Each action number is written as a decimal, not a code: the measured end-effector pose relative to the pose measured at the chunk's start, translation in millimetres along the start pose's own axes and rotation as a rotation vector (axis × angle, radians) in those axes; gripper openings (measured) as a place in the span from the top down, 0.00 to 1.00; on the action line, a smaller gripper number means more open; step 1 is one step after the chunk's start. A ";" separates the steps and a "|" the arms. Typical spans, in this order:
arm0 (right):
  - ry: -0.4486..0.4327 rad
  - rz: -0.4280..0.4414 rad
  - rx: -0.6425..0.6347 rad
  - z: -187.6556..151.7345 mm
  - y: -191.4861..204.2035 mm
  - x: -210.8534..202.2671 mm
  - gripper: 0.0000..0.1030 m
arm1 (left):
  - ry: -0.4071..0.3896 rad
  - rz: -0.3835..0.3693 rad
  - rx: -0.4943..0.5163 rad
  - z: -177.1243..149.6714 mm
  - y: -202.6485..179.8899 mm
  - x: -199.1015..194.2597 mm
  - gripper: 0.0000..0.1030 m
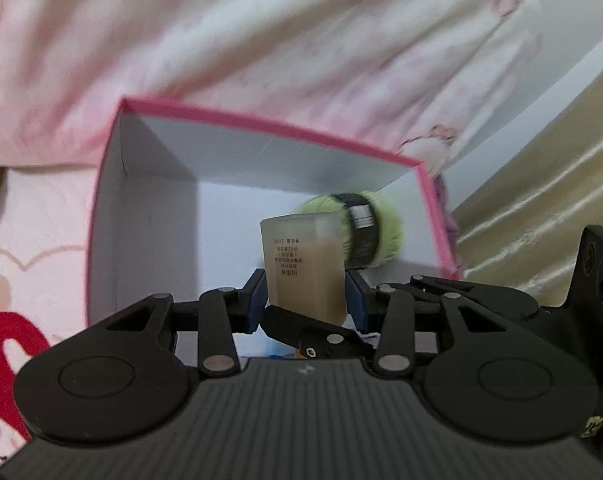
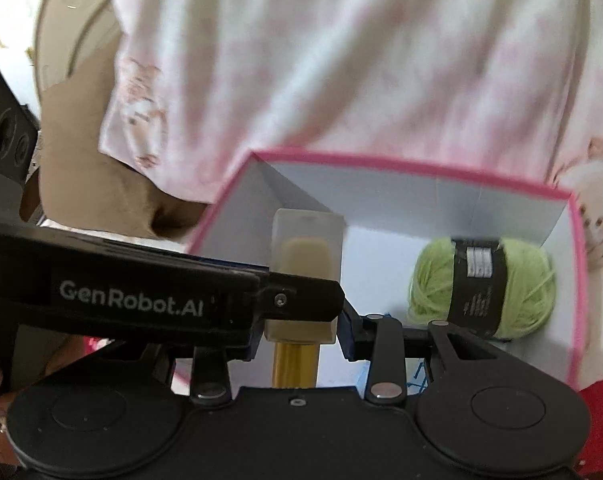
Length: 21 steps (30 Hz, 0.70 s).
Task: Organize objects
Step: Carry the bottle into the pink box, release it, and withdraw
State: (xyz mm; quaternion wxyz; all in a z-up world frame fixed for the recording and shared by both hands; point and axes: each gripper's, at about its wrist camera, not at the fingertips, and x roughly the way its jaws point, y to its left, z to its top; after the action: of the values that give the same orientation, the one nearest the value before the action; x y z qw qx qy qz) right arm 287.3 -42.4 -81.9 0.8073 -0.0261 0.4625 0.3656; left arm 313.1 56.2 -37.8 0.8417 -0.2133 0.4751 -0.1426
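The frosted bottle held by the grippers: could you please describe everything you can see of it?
The frosted bottle is a flat-sided, translucent container, plastic or glass by its look, partly filled with beige liquid, with dark printed text on one face and a gold cap. It is held base-forward over the pink-rimmed box, cap toward the cameras. Both the left gripper and the right gripper clamp it from the sides. The green yarn ball lies in the box beyond it, untouched.

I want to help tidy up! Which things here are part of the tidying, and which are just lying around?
Part of the job:
- frosted bottle of beige liquid with a gold cap, gripped by both the left tool and the right tool
- pink-edged box
- green yarn ball, already in the box

Just lying about:
- pink blanket
- gold satin cloth
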 end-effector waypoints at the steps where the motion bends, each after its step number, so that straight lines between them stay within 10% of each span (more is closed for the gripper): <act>1: 0.012 -0.005 0.007 -0.6 -3.8 7.8 0.59 | 0.015 0.000 -0.010 0.9 3.9 8.0 0.61; 21: 0.165 -0.086 0.005 -3.8 -13.6 63.3 0.52 | 0.149 0.034 -0.101 -1.1 35.8 80.6 0.63</act>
State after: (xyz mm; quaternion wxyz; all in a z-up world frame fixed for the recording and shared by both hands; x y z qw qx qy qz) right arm 312.2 -18.0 -136.6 0.7816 -0.0738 0.5268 0.3258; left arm 354.5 51.4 -115.5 0.7945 -0.2362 0.5465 -0.1198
